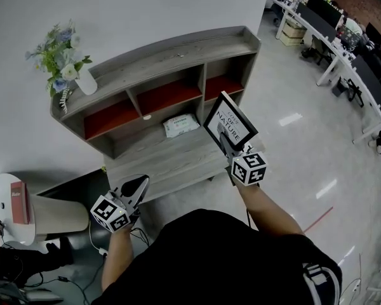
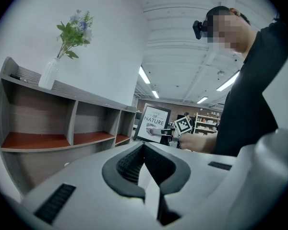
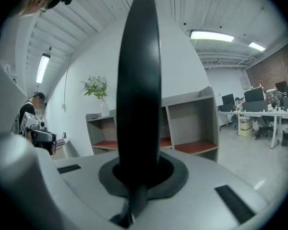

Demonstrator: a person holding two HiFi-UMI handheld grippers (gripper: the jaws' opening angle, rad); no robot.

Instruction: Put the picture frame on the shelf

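My right gripper [image 1: 228, 147] is shut on the lower edge of a black picture frame [image 1: 230, 124] with a white "NATURE" print. It holds the frame upright in the air, in front of the right end of the grey shelf unit [image 1: 178, 49]. In the right gripper view the frame [image 3: 139, 75] shows edge-on as a dark band rising from the jaws, with the shelf's red-floored compartments [image 3: 194, 146] behind it. My left gripper [image 1: 138, 186] hangs lower left, shut and empty, near the shelf's base. From the left gripper view [image 2: 146, 174] the frame [image 2: 152, 123] appears beyond the shelf.
A white vase of flowers [image 1: 76, 68] stands on the shelf top at the left end. A white packet [image 1: 181, 125] lies on the lower shelf board. A round white table [image 1: 3, 224] with a red book [image 1: 19, 202] is at far left. Office desks [image 1: 343, 43] fill the back right.
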